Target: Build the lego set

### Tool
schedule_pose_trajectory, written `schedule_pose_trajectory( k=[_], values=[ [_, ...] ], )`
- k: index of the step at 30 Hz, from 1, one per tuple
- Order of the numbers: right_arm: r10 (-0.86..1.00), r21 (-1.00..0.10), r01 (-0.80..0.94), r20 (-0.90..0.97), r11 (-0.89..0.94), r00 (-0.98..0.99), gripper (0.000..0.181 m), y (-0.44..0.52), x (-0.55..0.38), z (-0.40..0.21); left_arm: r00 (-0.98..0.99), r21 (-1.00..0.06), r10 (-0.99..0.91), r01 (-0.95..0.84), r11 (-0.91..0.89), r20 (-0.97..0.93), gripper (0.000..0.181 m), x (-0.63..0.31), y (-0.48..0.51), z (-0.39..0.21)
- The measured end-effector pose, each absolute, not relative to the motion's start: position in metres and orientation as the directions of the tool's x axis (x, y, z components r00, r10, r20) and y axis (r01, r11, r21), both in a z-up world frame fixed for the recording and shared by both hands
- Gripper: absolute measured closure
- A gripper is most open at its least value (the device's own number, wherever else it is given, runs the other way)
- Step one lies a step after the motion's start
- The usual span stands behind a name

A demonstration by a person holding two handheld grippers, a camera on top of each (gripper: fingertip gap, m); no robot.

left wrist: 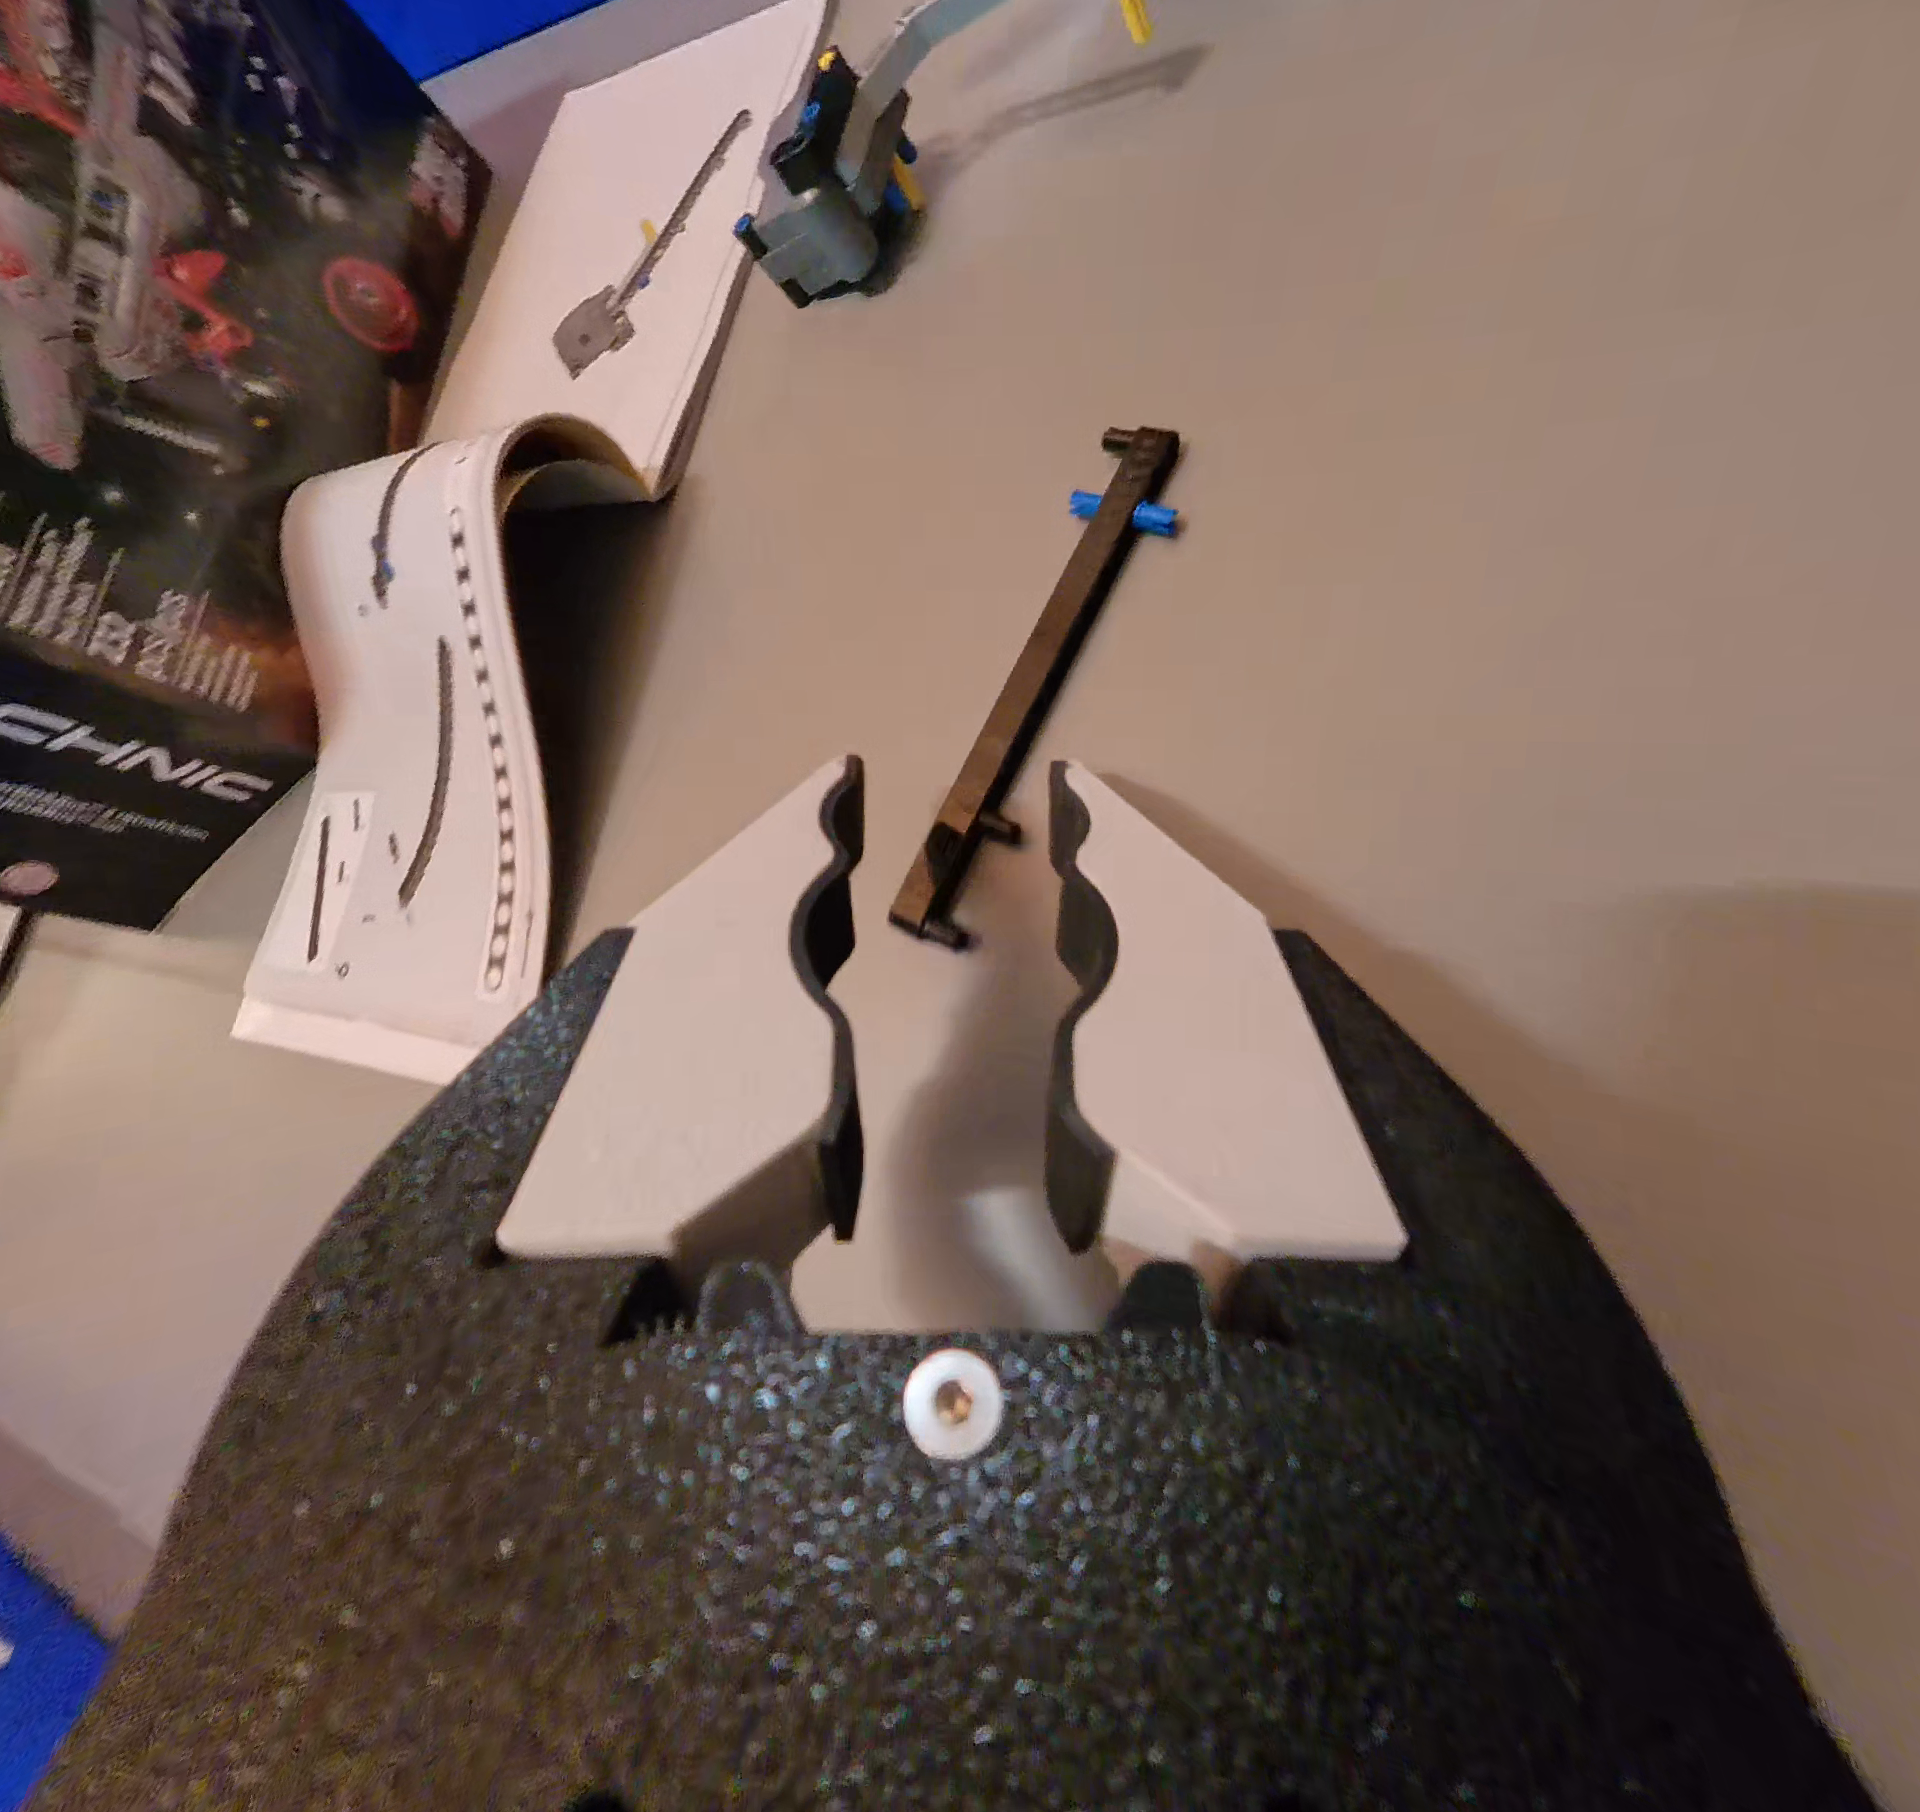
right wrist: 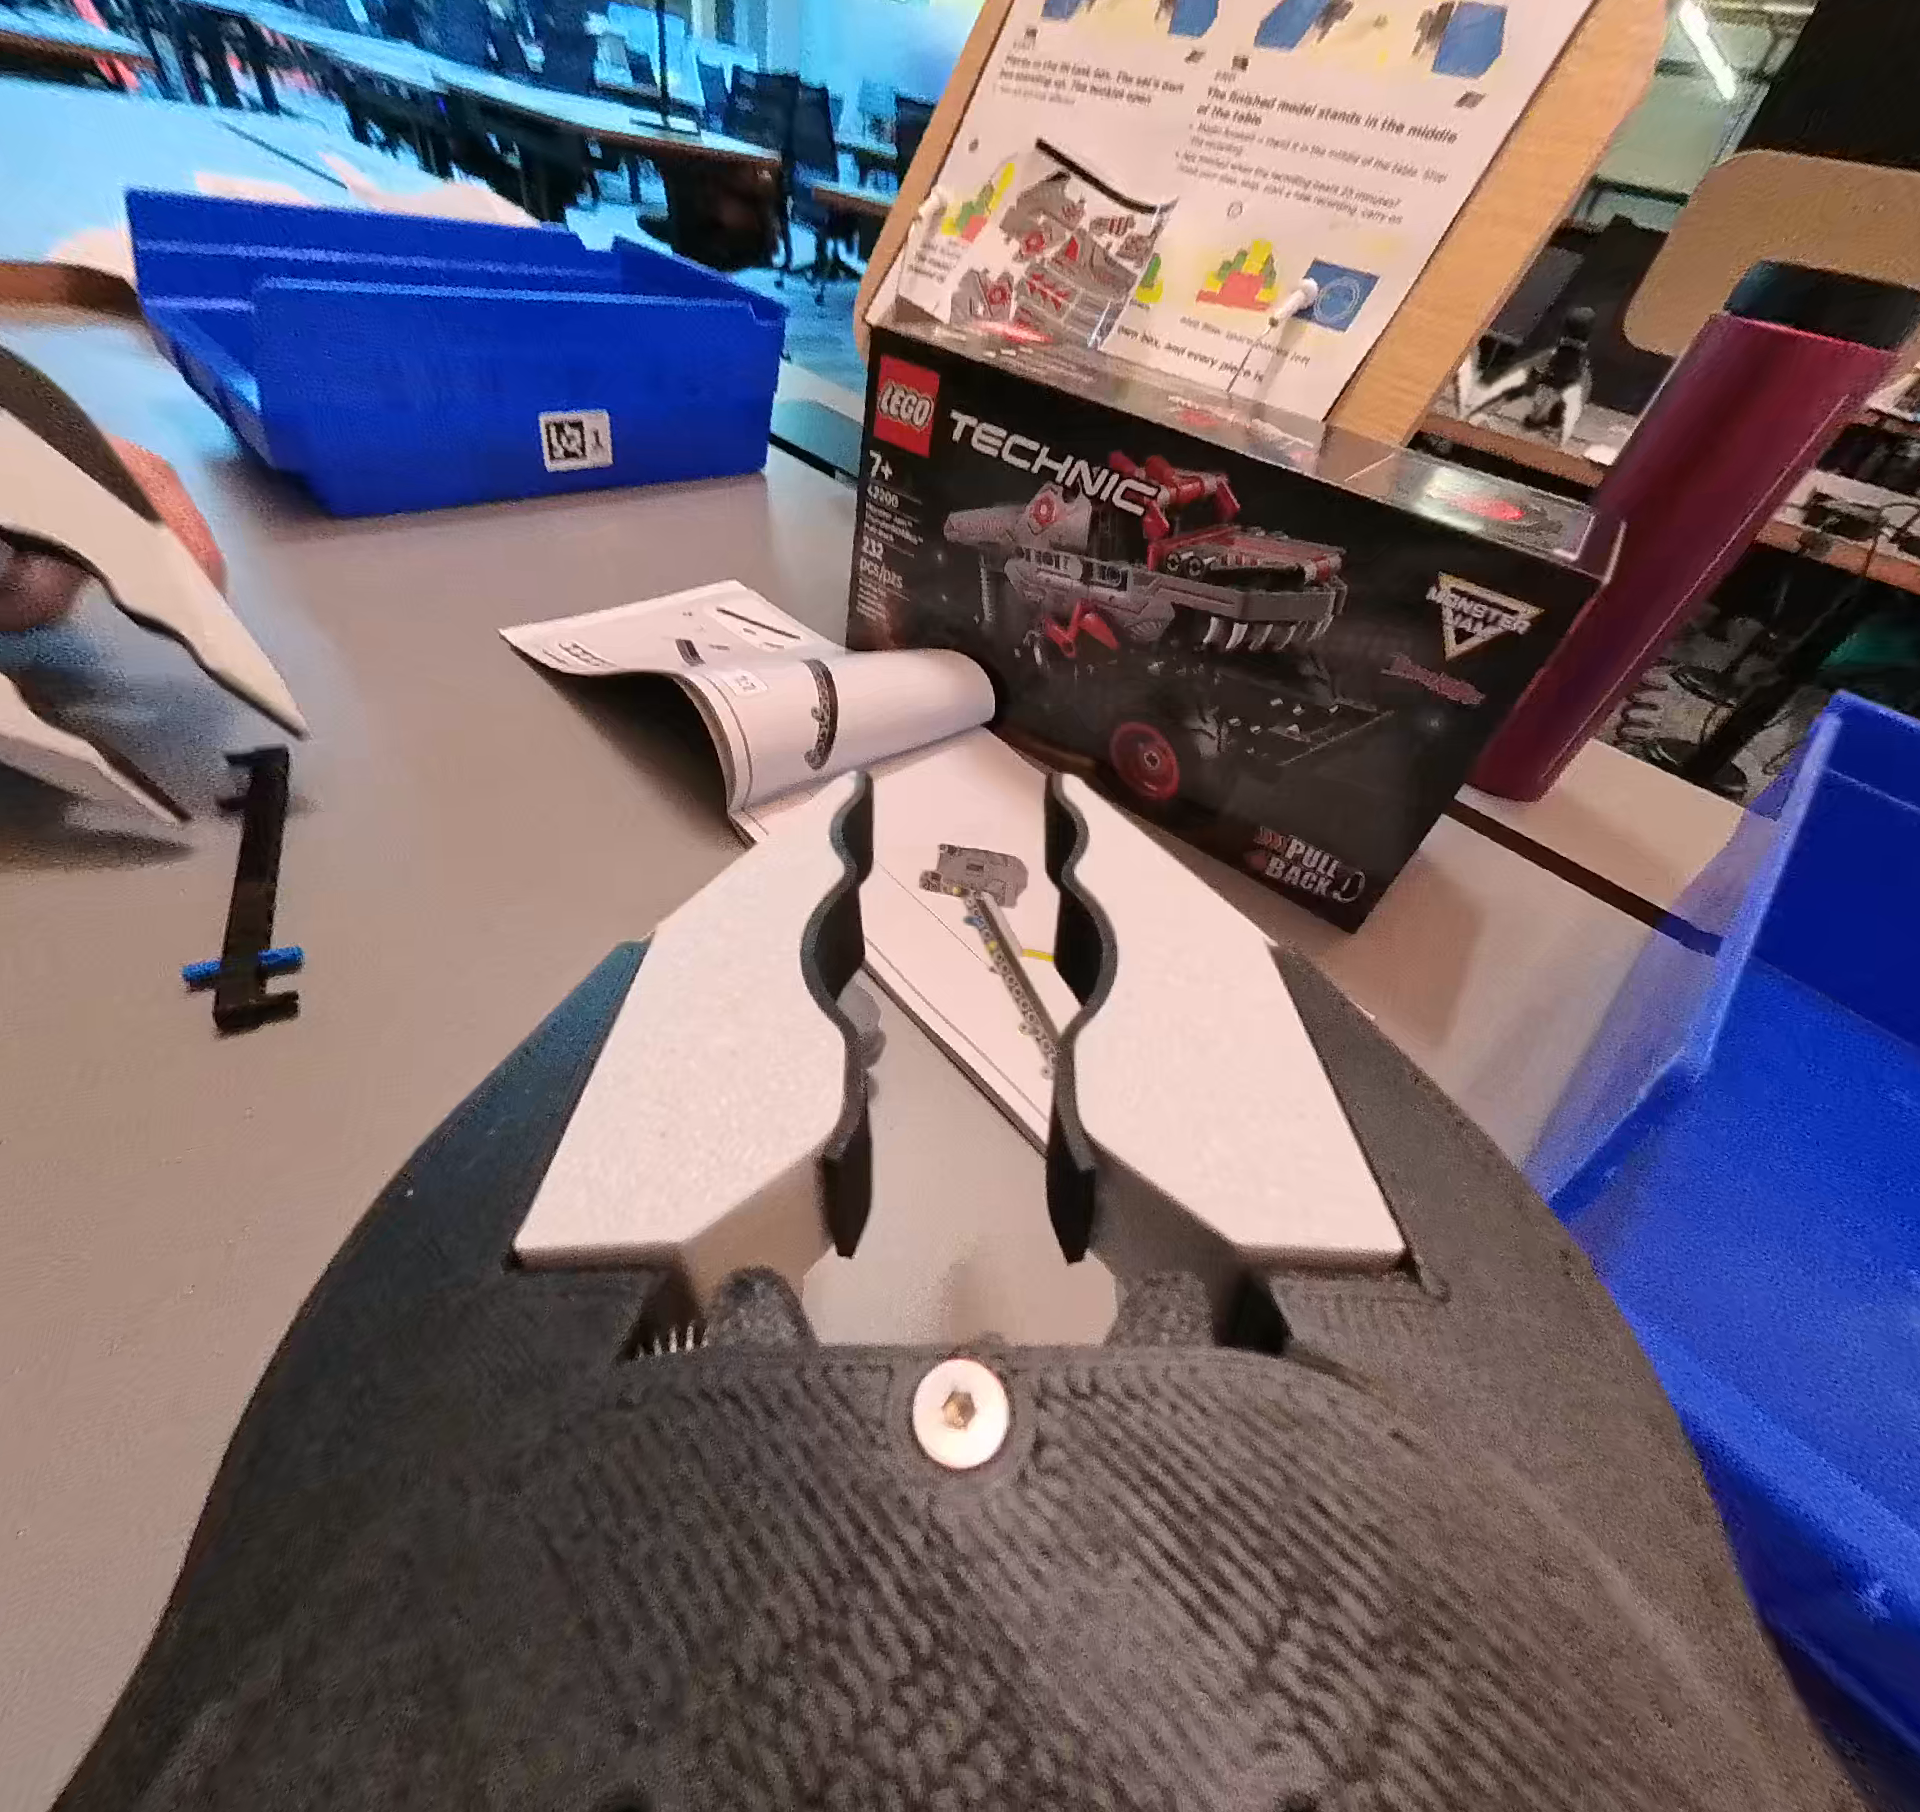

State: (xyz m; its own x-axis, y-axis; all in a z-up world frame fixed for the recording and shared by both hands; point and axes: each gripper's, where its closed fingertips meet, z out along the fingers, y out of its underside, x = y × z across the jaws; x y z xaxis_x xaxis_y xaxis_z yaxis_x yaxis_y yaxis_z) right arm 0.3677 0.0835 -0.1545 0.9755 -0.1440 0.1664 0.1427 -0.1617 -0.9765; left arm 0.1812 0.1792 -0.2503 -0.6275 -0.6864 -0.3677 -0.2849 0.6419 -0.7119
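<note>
A long black beam (left wrist: 1049, 682) with a blue pin (left wrist: 1122, 513) through its far end lies flat on the grey table (left wrist: 1455, 515). My left gripper (left wrist: 956, 796) is open, and the beam's near end lies between its fingertips. A grey assembly (left wrist: 826, 230) with a long grey beam and yellow axles stands beyond, beside the open instruction booklet (left wrist: 623, 308). My right gripper (right wrist: 956, 806) is open and empty above a booklet page (right wrist: 966, 931). The right wrist view shows the black beam (right wrist: 255, 879) at left with the left gripper (right wrist: 244, 775) over its end.
The set's box (right wrist: 1195, 640) stands behind the booklet, with a card stand holding a printed sheet (right wrist: 1247, 100) on top. One blue bin (right wrist: 468, 380) sits at the back left and another (right wrist: 1766, 1191) at the right. A maroon object (right wrist: 1714, 536) stands beside the box. My right fingertips sit around 25 cm from my left ones.
</note>
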Motion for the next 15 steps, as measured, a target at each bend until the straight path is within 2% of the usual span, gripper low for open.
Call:
schedule_pose_trajectory(
  k=[1,6,12,15],
  values=[
    [-0.147,-0.982,0.131,0.151,-0.137,0.978,0.151,0.082,0.368,-0.152,-0.635,-0.705,-0.679,-0.286,0.649,-0.368,0.149,0.185,0.177,-0.253],
    [-0.128,-0.994,0.098,0.103,-0.043,0.986,0.156,0.077,0.368,-0.149,-0.658,-0.686,-0.662,-0.296,0.665,-0.358,0.154,0.200,0.170,-0.259],
    [-0.204,-0.984,0.113,0.140,-0.141,0.969,0.157,0.062,0.387,-0.167,-0.679,-0.703,-0.668,-0.312,0.639,-0.306,0.153,0.216,0.161,-0.258],
    [-0.256,-0.984,0.095,0.132,-0.151,0.958,0.158,0.056,0.397,-0.169,-0.701,-0.750,-0.667,-0.295,0.592,-0.251,0.152,0.220,0.152,-0.246]
  ],
)
